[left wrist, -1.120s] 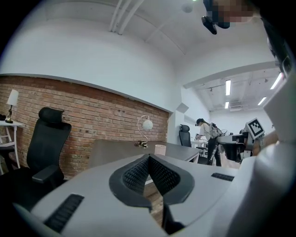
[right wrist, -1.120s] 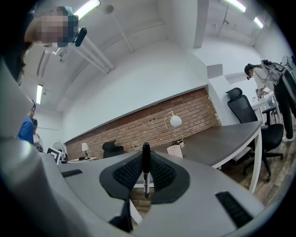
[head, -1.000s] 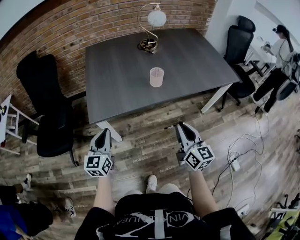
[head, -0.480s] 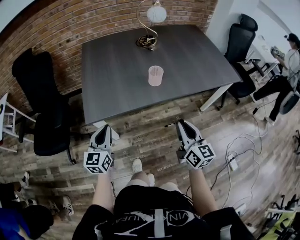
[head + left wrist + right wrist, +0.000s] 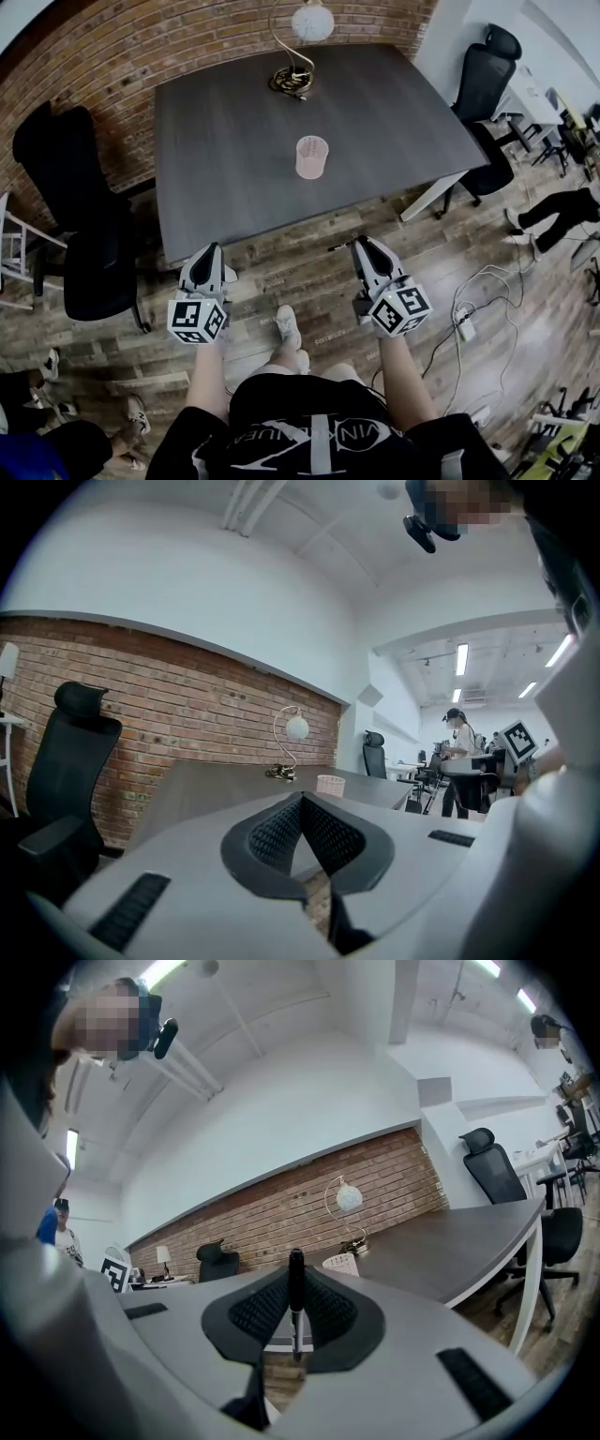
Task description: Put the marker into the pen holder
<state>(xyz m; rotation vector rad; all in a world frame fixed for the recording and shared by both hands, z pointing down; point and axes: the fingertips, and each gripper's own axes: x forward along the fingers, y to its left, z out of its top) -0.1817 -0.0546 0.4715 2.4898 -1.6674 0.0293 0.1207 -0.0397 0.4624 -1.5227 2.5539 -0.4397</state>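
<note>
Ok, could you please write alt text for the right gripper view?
The right hand-held gripper holds a black marker upright between its jaws. Beyond it stands a dark table with a pale pen holder and a lamp, before a brick wall.

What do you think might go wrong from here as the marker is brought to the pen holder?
The marker sits crosswise in the right gripper, pinched along a short stretch, so it may pivot or slip. The pen holder stands free and looks light; a misaimed tip could topple it. It also sits well in from the table edge, needing a long reach.
</note>
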